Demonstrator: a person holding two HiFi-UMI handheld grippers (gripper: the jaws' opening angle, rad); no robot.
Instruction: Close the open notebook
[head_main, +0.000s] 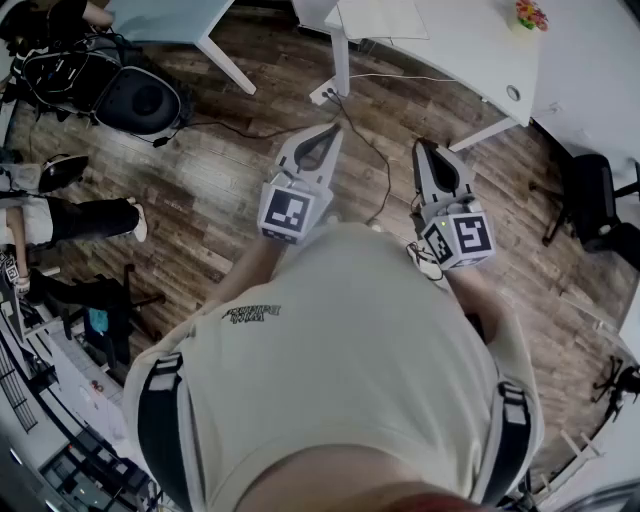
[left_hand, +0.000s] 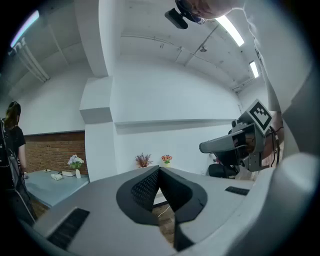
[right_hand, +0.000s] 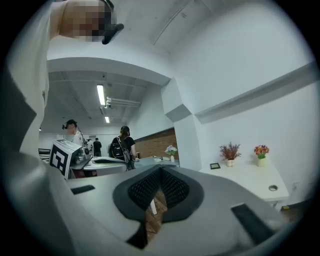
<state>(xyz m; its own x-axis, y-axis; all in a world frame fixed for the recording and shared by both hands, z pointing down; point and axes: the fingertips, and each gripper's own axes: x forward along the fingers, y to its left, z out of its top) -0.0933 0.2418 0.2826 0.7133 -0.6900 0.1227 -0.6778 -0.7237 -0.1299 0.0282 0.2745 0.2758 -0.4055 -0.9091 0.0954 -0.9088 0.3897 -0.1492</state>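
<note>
No notebook shows in any view. In the head view I hold both grippers out level over the wooden floor (head_main: 220, 170), in front of my chest. My left gripper (head_main: 335, 128) has its jaws closed tip to tip with nothing between them; in the left gripper view its pads meet at the left gripper (left_hand: 160, 170). My right gripper (head_main: 424, 146) is shut too and holds nothing, and its pads meet at the right gripper (right_hand: 160, 170) in its own view. The right gripper's marker cube (left_hand: 260, 114) appears at the right of the left gripper view.
A white desk (head_main: 470, 50) with a small flower pot (head_main: 530, 14) stands ahead, and a cable (head_main: 370, 150) runs across the floor below it. A second table (head_main: 170, 15) and a black bag (head_main: 140, 100) are at the far left. A black chair (head_main: 590, 200) is at the right. People (right_hand: 122, 145) stand further off.
</note>
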